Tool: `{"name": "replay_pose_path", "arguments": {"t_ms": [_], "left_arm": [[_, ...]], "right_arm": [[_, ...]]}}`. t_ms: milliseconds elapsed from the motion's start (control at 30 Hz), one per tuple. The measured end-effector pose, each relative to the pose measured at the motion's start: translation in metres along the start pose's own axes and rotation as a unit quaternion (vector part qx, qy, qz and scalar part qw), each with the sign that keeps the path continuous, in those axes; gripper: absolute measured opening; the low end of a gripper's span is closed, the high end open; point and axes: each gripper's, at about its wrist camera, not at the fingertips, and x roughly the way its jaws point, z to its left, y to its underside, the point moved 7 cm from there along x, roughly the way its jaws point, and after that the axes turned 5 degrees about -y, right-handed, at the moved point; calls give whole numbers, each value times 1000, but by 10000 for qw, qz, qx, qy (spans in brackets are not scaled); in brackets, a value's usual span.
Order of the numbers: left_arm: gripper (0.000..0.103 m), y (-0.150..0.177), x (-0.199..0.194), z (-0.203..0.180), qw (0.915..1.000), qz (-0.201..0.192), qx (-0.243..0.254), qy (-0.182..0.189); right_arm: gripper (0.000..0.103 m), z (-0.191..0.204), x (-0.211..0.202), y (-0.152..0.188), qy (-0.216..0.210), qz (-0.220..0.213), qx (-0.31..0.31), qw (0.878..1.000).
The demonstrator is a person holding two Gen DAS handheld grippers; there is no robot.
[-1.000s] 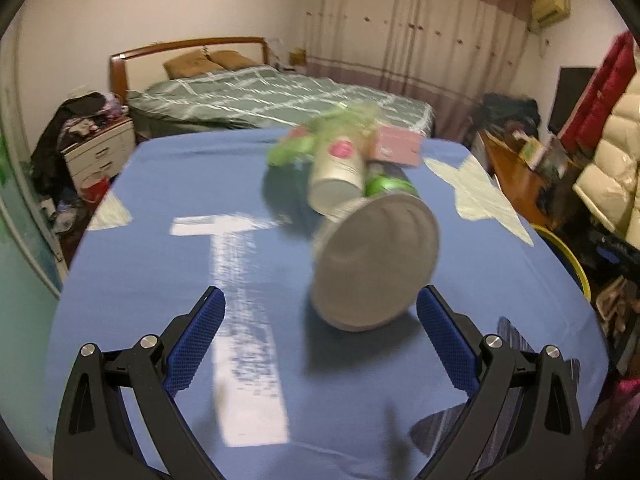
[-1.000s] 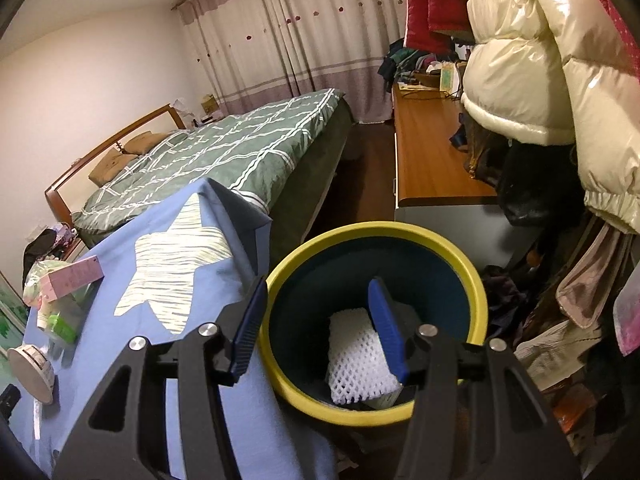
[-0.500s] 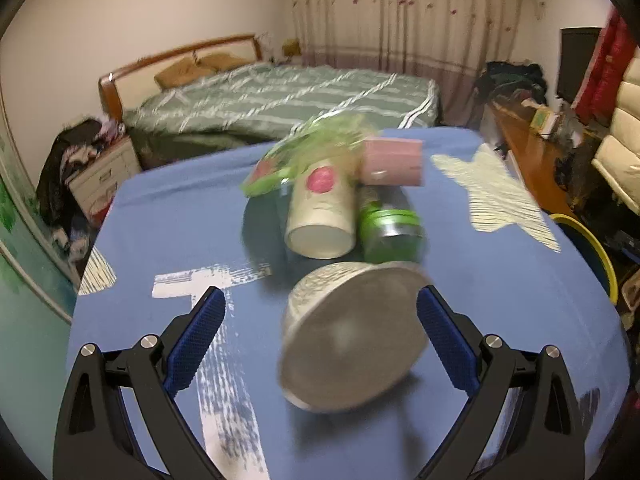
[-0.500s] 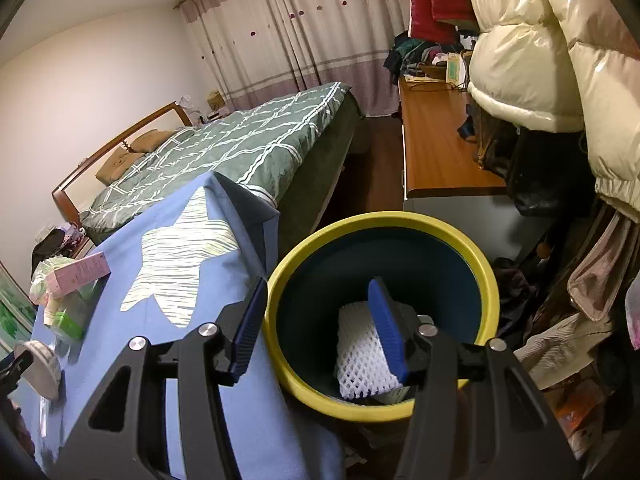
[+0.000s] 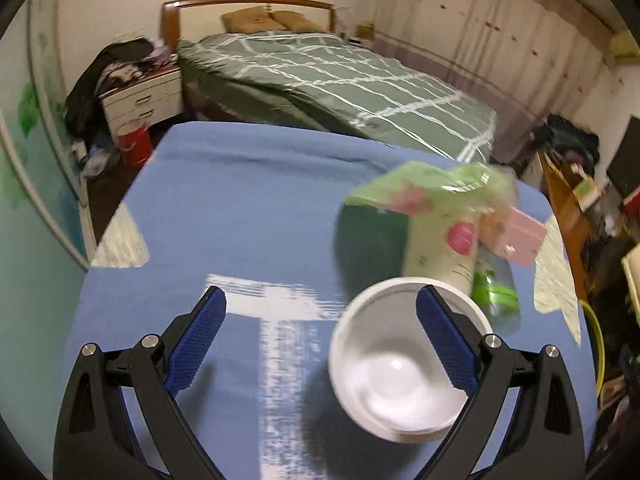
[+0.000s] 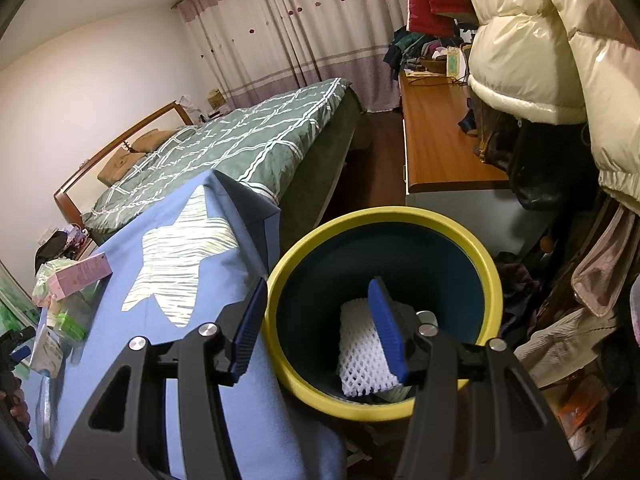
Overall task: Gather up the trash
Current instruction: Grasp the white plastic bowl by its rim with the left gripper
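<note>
The left tool (image 5: pixel 320 332) is standing wide open, gripping nothing; a white bowl (image 5: pixel 404 364) is lying just beside its right pad on the blue-clothed worktop (image 5: pixel 240 216). Beyond the bowl, toward the worktop's far right corner, a paper cup (image 5: pixel 444 248), green bottle (image 5: pixel 498 300) and pink box (image 5: pixel 516 236) are clustering together. The right tool (image 6: pixel 318 324) is hanging half open and empty over the yellow-rimmed bin (image 6: pixel 492 276), where white foam netting (image 6: pixel 360 352) is lying.

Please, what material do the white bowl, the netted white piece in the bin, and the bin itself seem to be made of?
White bowl: probably thin plastic or coated paper; smooth, glossy inside, rolled rim; blurred, so unsure.
Netted white piece: looks like soft foam mesh, matte, with open diamond holes.
Bin: likely moulded plastic; even yellow rim, dark smooth inner wall.
</note>
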Motion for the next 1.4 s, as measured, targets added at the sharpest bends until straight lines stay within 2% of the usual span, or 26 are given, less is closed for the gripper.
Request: {"name": "replay_pose_path", "arguments": {"t_ms": [100,200,300,400,500,633,733,867,967,1033,1067,1233,1400], "left_arm": [[95,7,-10,5,9999,-43,96,83],[95,31,-30,-14,9976,-105,503,469],[96,54,-43,-35,9943,-185,849,613],[96,72,-46,-49,9921,-258,1165,381],[96,80,-36,-61,9893,-171,1433,213],[96,74,-12,-66,9907,43,1361,10],[96,64,0,-71,9915,22,1285,-193],[95,56,12,-72,9940,-11,1063,-239],[87,56,18,-73,9942,13,1037,-268],[79,53,21,-72,9948,18,992,-216],[79,52,22,-73,9950,8,983,-193],[78,49,17,-71,9951,-103,971,-146],[78,51,-9,-72,9943,-254,1005,-246]], "right_arm": [[50,1,0,0,-15,2,1,10000],[50,3,0,1,-46,9,-4,10000],[50,5,1,2,-93,21,1,10000],[50,8,2,2,-137,35,-14,9999],[50,9,1,3,-152,39,-25,9999],[50,9,1,4,-175,32,4,9998],[50,9,1,4,-195,45,23,9998],[50,6,1,4,-241,70,76,9997],[51,5,1,4,-259,67,101,9996],[51,5,1,4,-262,65,101,9996],[51,5,1,4,-258,60,98,9996],[51,5,1,4,-245,47,87,9997],[51,4,-3,2,-306,39,96,9995]]}}
